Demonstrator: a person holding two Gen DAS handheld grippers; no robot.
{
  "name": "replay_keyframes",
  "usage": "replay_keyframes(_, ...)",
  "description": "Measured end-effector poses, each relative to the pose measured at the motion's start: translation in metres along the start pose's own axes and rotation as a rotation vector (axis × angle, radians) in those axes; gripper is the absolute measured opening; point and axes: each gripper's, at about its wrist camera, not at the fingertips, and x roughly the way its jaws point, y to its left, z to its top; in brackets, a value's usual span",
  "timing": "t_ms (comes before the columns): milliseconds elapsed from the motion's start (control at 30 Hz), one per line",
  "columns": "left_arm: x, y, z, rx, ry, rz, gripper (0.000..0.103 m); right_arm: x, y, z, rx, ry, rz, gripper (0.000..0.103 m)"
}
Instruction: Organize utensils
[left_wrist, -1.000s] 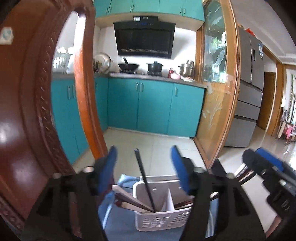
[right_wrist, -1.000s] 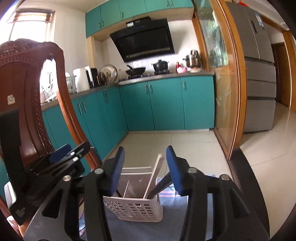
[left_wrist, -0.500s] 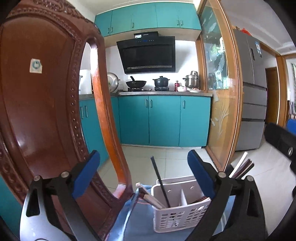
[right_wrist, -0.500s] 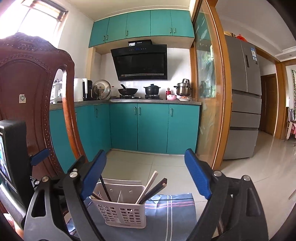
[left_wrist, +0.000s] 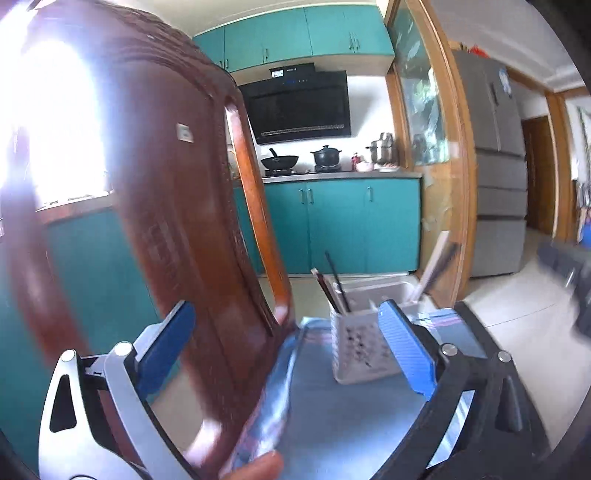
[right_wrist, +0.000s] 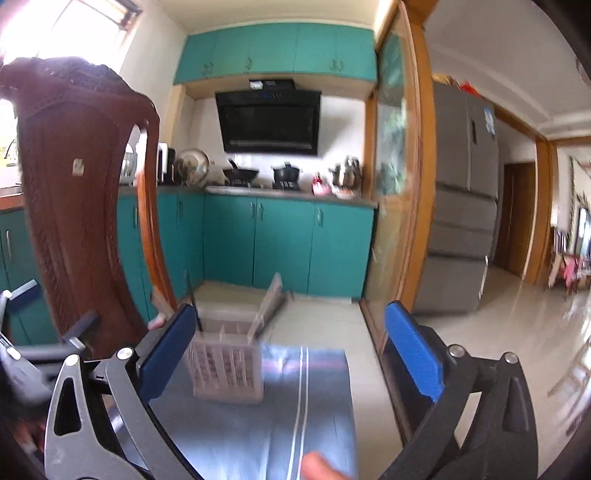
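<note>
Since half a second ago both grippers have drawn back from the white perforated plastic utensil caddy (left_wrist: 364, 338), which now looks smaller and sits at about 1 o'clock from the left gripper (left_wrist: 291, 345) and 11 o'clock from the right gripper (right_wrist: 290, 349), both with jaws spread wide and empty. The caddy stands on the blue striped cloth (right_wrist: 295, 417) covering the surface, beside the carved dark wooden chair back (left_wrist: 166, 206). Dark chopsticks (left_wrist: 334, 282) lean in its left compartment, pale ones (right_wrist: 269, 304) in its right.

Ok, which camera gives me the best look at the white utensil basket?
The left wrist view: the basket is sharper there, with chopsticks standing inside. The right wrist view shows it blurred and partly behind a claw finger.
</note>
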Motion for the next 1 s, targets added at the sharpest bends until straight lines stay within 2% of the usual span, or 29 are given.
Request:
replay_keyframes(200, -0.084, -0.007, -0.014, 0.014, 0.023, -0.027, 0.099, -0.069, -0.027, -0.043, 0.107, 0.043, -0.067, 0.100)
replay_keyframes(467, -0.149, -0.013, -0.020, 0.011, 0.025, -0.105, 0.100, -0.133, -0.036, -0.051, 0.101, 0.036, -0.102, 0.100)
replay_keyframes(700, -0.161, -0.009, -0.013, -0.010, 0.019, -0.139, 0.100, -0.163, -0.027, -0.053, 0.062, 0.003, -0.107, 0.100)
replay_keyframes(1000, -0.163, -0.004, -0.016, -0.002, 0.029, -0.146, 0.100, -0.171, -0.024, -0.050, 0.062, -0.013, -0.102, 0.100)
